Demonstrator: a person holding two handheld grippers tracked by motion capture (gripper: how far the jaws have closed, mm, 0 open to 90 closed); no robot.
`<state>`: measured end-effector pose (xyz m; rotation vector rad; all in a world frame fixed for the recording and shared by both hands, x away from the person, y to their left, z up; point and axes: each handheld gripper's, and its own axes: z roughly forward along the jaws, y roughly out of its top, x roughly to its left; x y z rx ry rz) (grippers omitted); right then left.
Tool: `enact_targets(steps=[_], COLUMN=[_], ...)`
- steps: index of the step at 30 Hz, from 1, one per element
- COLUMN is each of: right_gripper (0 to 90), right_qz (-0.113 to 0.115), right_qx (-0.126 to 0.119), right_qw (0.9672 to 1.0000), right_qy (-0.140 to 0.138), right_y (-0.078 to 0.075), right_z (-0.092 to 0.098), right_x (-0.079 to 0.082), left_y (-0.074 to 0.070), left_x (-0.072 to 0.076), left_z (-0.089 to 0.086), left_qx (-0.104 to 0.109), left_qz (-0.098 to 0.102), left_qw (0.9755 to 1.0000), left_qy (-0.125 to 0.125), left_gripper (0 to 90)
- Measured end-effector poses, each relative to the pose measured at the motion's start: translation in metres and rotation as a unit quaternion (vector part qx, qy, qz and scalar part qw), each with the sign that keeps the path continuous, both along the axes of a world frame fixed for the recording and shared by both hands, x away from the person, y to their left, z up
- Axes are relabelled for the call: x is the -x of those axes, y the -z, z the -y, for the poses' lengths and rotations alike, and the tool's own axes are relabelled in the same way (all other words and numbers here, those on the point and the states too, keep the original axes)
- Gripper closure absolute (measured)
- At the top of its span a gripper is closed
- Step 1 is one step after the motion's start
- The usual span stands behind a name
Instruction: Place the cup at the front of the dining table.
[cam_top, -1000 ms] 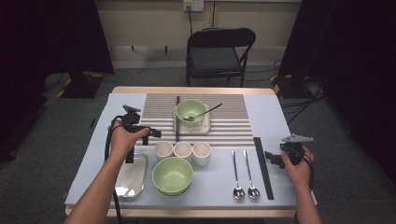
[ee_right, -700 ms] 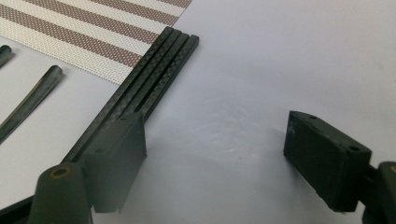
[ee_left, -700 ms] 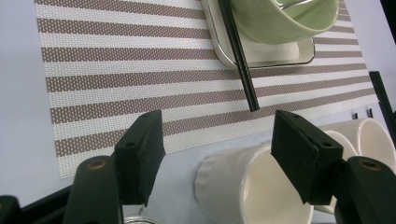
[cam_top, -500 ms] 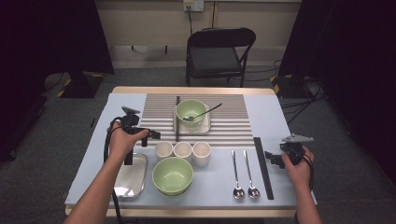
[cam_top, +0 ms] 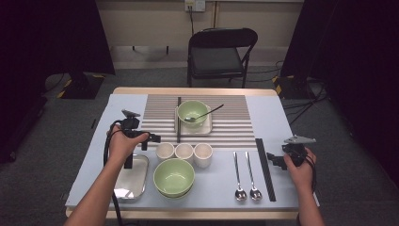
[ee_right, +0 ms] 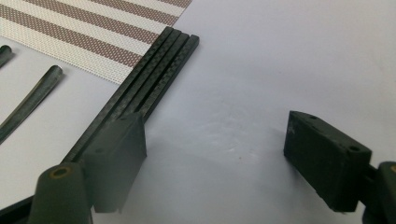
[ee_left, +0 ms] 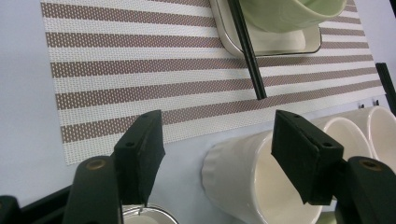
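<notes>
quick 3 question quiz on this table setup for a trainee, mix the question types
1. True or false: the left gripper is closed on the nearest white cup.
2. How many metal spoons lie side by side on the table, right of the near green bowl?
3. What lies nearest the right gripper? A) black chopsticks B) steel tray C) far green bowl

Key: 1 false, its jaws stand open beside the cup. 2 two. 3 A.

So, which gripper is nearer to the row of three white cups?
Left. The left gripper hovers just beside the leftmost of the white cups; the right gripper is far off, beside the black chopsticks.
</notes>
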<state>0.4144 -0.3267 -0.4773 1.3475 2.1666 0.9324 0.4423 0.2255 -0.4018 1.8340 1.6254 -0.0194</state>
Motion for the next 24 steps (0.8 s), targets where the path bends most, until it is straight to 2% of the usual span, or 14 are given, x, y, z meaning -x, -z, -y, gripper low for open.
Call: enact_targets(steps=[24], right_gripper=[20.0], right_qz=[0.000], right_qx=[0.000], right_qw=[1.0000], right_qy=[0.000], right_y=[0.0000], right_z=[0.0000], right_x=[0.0000], left_y=[-0.0004], left_x=[0.0084], left_z=[0.0023], left_qx=[-0.005], left_qz=[0.005], left_qw=[0.9998], left_qy=[0.019], left_gripper=[33.9])
